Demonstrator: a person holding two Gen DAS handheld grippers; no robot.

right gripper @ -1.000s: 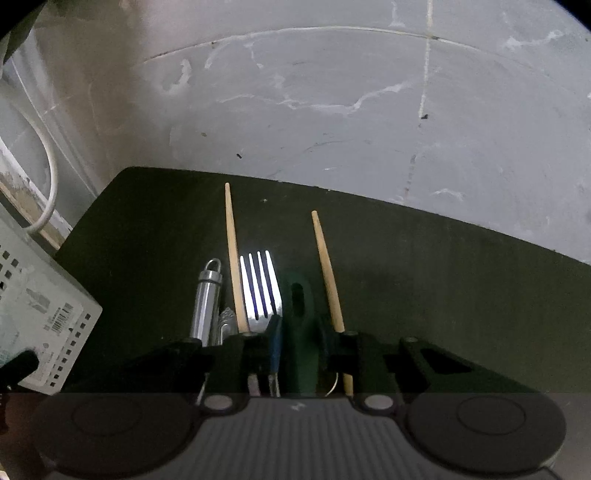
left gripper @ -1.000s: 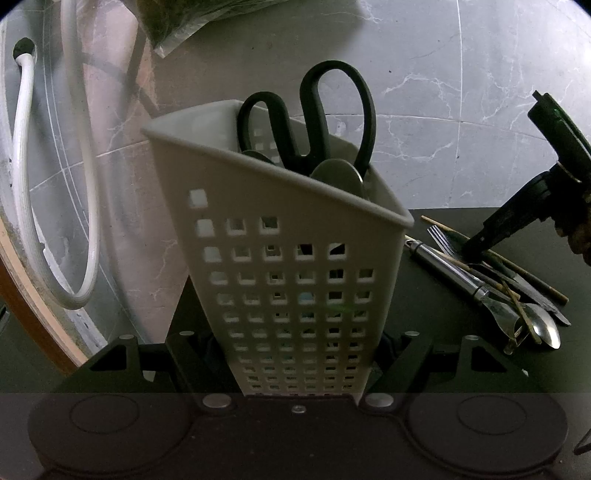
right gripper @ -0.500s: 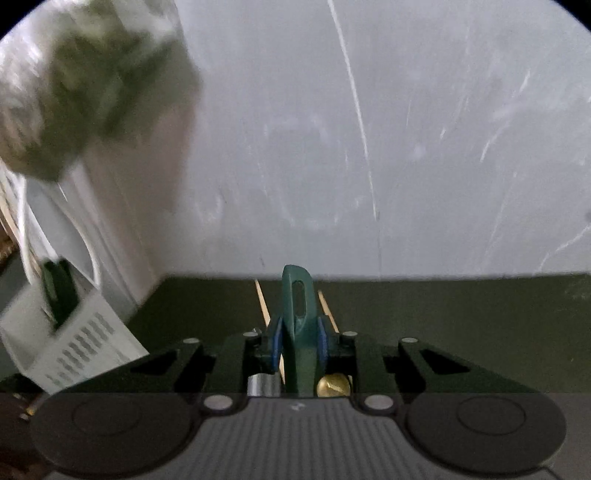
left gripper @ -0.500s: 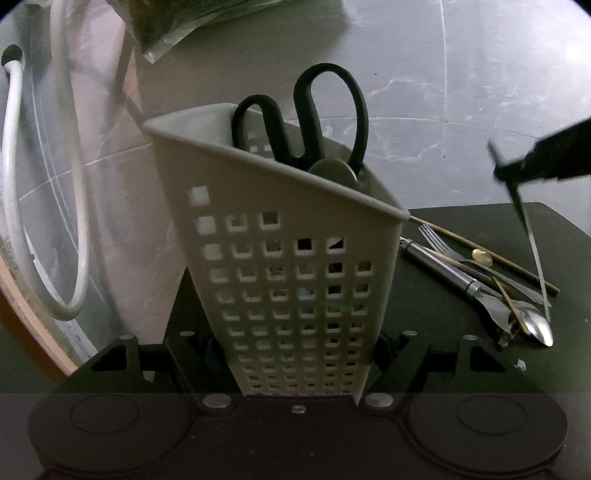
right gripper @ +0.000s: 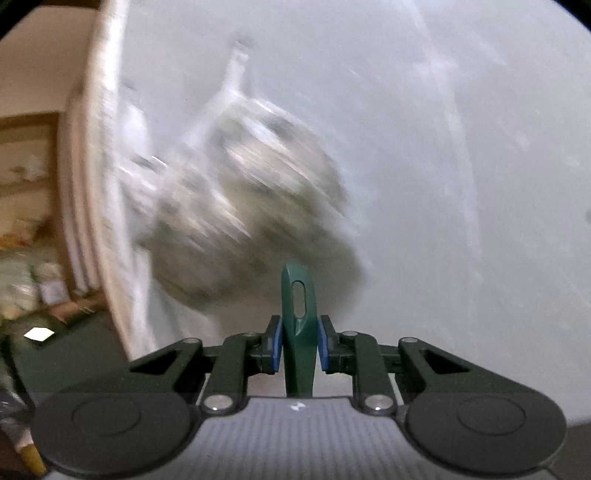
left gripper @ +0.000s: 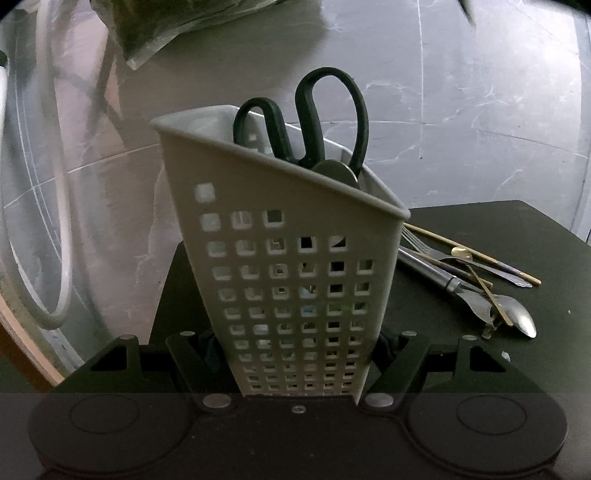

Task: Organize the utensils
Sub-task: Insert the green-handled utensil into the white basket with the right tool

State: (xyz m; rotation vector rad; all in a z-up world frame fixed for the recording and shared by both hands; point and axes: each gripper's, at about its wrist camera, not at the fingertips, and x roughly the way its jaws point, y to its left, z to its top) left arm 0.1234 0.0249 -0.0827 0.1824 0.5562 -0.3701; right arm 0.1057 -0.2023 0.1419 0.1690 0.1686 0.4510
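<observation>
A white perforated utensil holder [left gripper: 280, 258] stands tilted on the dark mat [left gripper: 480, 354], and my left gripper [left gripper: 295, 343] is shut on its base. Black-handled scissors [left gripper: 325, 110] and a round metal piece [left gripper: 336, 171] stick out of its top. Right of it on the mat lie a fork [left gripper: 417, 240], chopsticks [left gripper: 480, 256], a steel-handled tool [left gripper: 432, 273] and a spoon [left gripper: 517, 321]. In the right wrist view, my right gripper [right gripper: 297, 343] is shut on a utensil's dark green slotted handle [right gripper: 297, 295], squeezed between blue pads [right gripper: 276, 343]. The utensil's working end is hidden.
A white hose [left gripper: 62, 258] loops at the left over grey marble. A clear bag of greens [left gripper: 166, 22] lies beyond the holder and appears blurred as a bag [right gripper: 251, 206] in the right view. A wooden frame [right gripper: 92, 184] runs along that view's left.
My right gripper lifted off the mat with the green-handled utensil and swung upward, passing out of the left view. The holder stays gripped in place.
</observation>
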